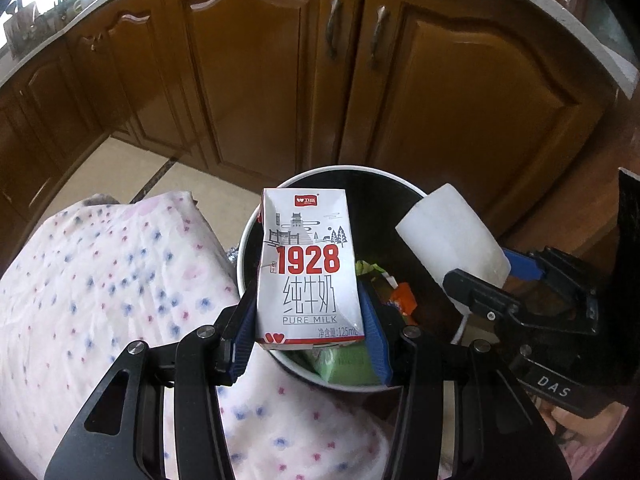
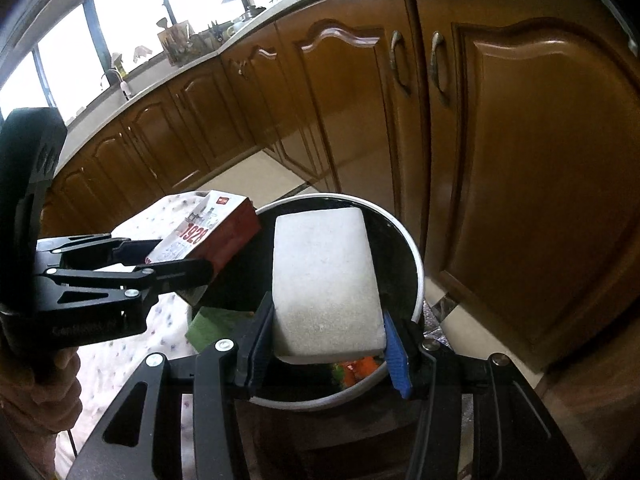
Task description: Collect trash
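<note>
Your left gripper clamps the milk carton upright, its long axis toward twelve o'clock, above the round white-rimmed bin. Your right gripper grips a white foam block, rough-grained and rectangular, long axis also toward twelve, over the same bin. A dotted cloth lies at nine o'clock; glossy wooden cabinets stand beyond.

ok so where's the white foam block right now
The white rectangular foam block is clamped in the right tongs, held over the round white-rimmed trash bin. The left tongs hold a white-and-red milk carton beside it, on its left.
</note>
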`<state>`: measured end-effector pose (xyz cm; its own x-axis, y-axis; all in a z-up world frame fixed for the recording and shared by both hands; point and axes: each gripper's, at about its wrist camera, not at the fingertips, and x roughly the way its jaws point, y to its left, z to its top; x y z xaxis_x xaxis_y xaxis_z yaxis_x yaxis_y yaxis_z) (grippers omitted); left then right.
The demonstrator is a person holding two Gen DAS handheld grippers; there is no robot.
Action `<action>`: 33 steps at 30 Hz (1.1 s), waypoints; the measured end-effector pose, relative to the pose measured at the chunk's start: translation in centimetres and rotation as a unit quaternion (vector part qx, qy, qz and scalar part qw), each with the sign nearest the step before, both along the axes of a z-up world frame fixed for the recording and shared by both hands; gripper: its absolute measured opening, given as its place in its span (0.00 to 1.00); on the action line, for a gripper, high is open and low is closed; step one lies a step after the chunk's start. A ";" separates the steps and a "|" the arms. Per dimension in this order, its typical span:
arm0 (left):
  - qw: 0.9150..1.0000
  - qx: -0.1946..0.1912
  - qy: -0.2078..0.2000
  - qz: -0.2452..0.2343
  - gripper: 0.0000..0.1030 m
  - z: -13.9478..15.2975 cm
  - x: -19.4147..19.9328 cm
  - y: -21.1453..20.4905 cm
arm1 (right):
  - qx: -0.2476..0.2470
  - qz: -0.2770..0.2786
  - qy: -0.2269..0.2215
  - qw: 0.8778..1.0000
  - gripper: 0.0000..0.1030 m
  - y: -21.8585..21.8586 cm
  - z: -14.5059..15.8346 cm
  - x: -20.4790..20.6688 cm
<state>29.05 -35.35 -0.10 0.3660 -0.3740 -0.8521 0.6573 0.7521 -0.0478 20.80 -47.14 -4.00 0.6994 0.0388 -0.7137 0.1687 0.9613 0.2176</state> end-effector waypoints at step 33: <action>0.997 -0.060 0.000 0.049 0.67 2.0 -4.0 7.1 | 0.040 -0.013 -0.066 0.997 0.75 2.7 2.9 -5.8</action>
